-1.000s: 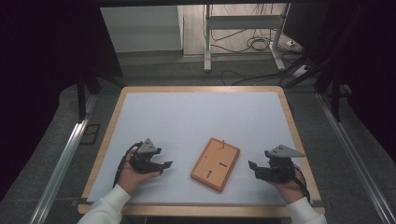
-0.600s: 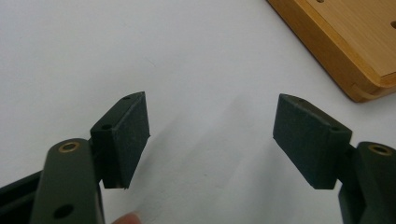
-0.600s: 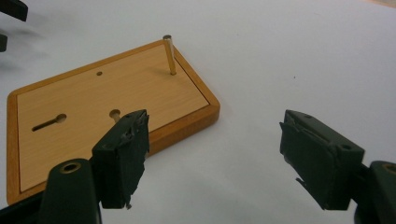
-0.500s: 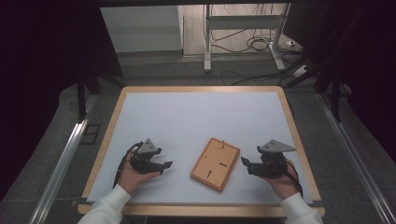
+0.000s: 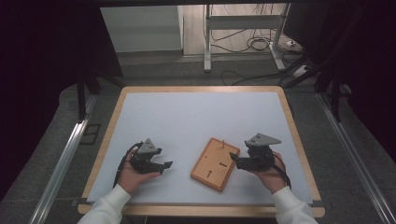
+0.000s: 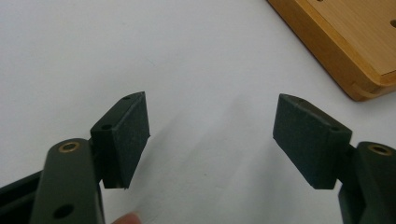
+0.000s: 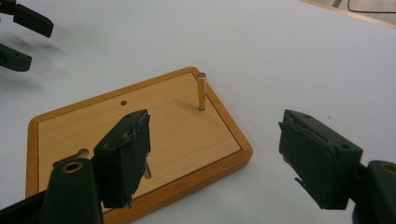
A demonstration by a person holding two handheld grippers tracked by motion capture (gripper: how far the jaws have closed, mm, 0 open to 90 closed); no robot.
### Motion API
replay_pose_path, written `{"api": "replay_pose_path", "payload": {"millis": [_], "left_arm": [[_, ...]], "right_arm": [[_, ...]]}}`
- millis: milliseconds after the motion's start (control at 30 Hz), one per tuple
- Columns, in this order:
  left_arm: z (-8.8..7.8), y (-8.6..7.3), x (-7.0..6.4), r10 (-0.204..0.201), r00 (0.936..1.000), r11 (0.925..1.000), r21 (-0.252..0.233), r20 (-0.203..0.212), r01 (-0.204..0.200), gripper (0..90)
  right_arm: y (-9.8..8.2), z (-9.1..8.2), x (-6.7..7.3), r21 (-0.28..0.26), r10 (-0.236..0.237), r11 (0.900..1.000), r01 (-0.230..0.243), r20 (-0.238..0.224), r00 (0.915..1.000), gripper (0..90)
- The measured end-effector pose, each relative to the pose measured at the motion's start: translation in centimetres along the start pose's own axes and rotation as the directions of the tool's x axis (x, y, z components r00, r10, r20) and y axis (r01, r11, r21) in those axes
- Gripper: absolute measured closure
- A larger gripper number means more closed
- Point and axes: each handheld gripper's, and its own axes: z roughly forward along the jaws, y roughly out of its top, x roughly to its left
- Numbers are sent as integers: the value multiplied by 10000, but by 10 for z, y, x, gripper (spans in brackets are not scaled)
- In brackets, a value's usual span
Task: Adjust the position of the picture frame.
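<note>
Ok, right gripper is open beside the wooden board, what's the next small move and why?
Probably ease the right gripper left so its open jaws straddle the wooden board's near edge: the edge already sits just ahead of them, and the upright peg stands clear.

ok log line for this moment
left gripper: open, empty | right gripper: open, empty, beside wooden board | peg: upright in board

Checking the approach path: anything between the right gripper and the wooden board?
Nothing: in the high view only bare white table surface separates the right gripper from the wooden board; the right gripper view shows its open jaws at the board's near corner.
</note>
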Motion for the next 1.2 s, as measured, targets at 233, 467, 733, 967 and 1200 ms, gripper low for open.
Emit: {"api": "replay_pose_path", "payload": {"millis": [233,467,733,967,1200], "left_arm": [[0,0,0,-12,10000,10000,-10,6,12,265],[0,0,0,-44,10000,10000,-66,-15,44,265],[0,0,0,-44,10000,9999,-93,18,44,265],[-1,0,0,-26,10000,10000,-94,38,27,265],[0,0,0,-2,10000,10000,-72,36,2,265]], "right_arm": [[6,11,2,122,-86,9999,88,-122,9999,266],[10,30,4,392,-261,9989,272,-283,9993,294],[10,50,-2,645,-452,9968,478,-411,9981,349],[12,69,-3,853,-661,9939,703,-511,9965,465],[12,80,-5,882,-496,9946,550,-625,9968,599]]}}
